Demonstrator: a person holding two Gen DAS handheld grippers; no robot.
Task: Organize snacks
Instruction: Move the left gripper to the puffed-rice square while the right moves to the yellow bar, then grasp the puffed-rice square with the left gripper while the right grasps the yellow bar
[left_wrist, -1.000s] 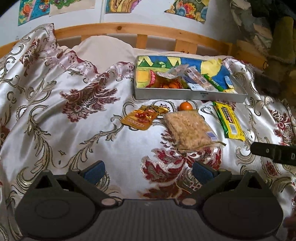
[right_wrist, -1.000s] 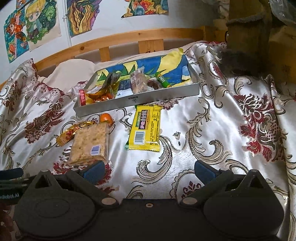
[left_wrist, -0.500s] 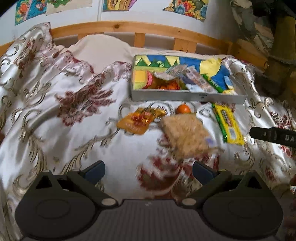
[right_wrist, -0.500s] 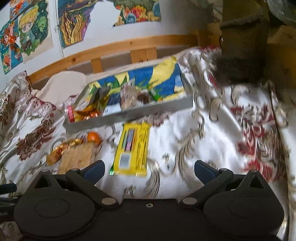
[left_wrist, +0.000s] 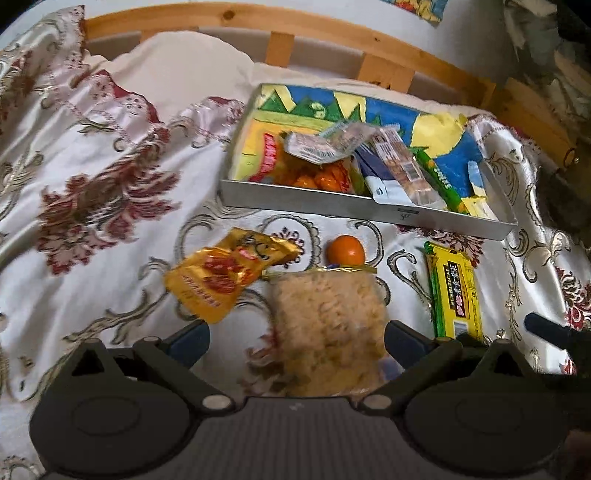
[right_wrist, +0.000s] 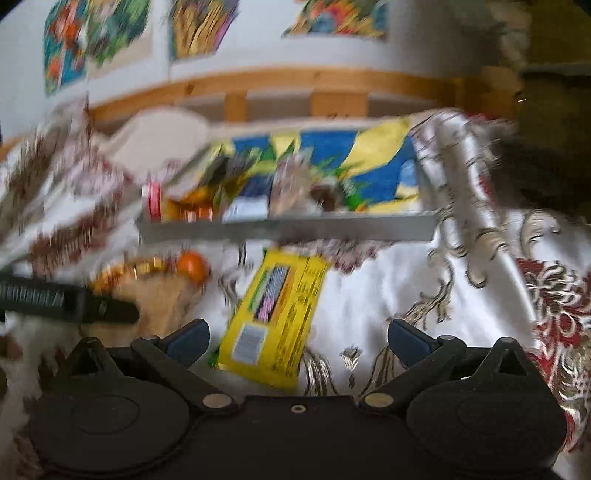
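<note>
A grey tray (left_wrist: 332, 205) with a colourful lining holds several snack packets on the bedspread. In front of it lie a gold packet (left_wrist: 225, 275), a small orange (left_wrist: 345, 250), a clear pack of crackers (left_wrist: 328, 325) and a yellow-green bar (left_wrist: 456, 291). My left gripper (left_wrist: 295, 338) is open, low over the near end of the cracker pack, which lies between its fingers. My right gripper (right_wrist: 297, 338) is open just short of the yellow-green bar (right_wrist: 280, 306). That view is blurred; the tray (right_wrist: 288, 227) and orange (right_wrist: 192, 266) show behind.
A floral satin bedspread (left_wrist: 92, 192) covers the bed, with a pillow (left_wrist: 184, 62) and a wooden headboard (left_wrist: 332, 33) behind. Posters hang on the wall (right_wrist: 258, 33). Dark furniture stands at the right (right_wrist: 554, 147). The other gripper's finger (right_wrist: 66, 301) reaches in at the left.
Both grippers have moved forward toward the snacks. The cracker pack now lies between the left fingers, and the yellow-green bar sits closer to the right gripper.
</note>
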